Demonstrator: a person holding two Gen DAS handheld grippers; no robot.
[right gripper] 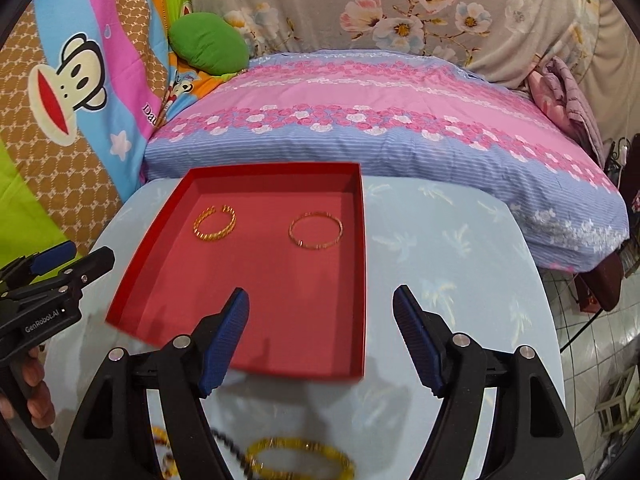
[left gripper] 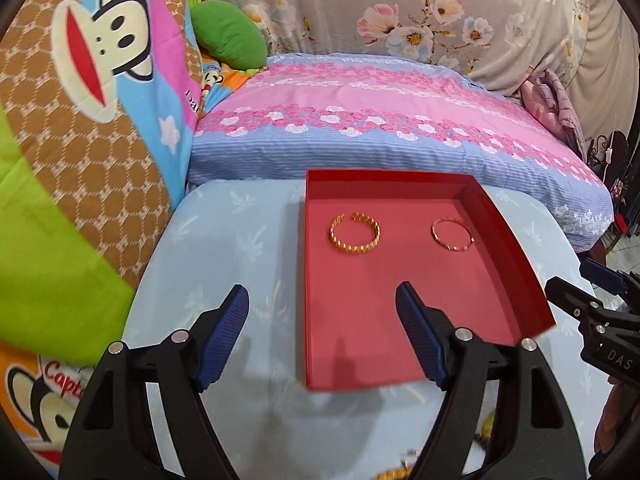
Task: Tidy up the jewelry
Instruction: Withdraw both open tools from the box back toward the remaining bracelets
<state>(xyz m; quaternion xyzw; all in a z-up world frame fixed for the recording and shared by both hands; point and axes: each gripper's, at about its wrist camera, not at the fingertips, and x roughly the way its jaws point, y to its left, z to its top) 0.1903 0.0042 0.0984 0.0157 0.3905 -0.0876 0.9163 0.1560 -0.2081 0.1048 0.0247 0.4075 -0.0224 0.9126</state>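
Observation:
A shallow red tray [left gripper: 516,264] [right gripper: 160,232] lies on a pale blue table. Inside it, toward the far end, rest two bangles: a chunky gold open bangle [left gripper: 355,233] [right gripper: 215,224] on the left and a thin rose-gold bangle [left gripper: 453,234] [right gripper: 316,229] on the right. My left gripper [left gripper: 322,312] hovers open over the tray's near left edge, nothing between its blue pads. My right gripper [right gripper: 320,312] hovers open over the tray's near right edge, also empty. A yellow bangle [right gripper: 300,460] and dark beads [right gripper: 232,450] lie blurred on the table near me.
A pink and blue flowered mattress [left gripper: 380,120] borders the table's far side. A colourful cartoon quilt [left gripper: 80,120] rises on the left, with a green cushion [left gripper: 228,36] behind. A hand [right gripper: 34,392] holds the left gripper. Tiled floor [right gripper: 600,340] shows at the right.

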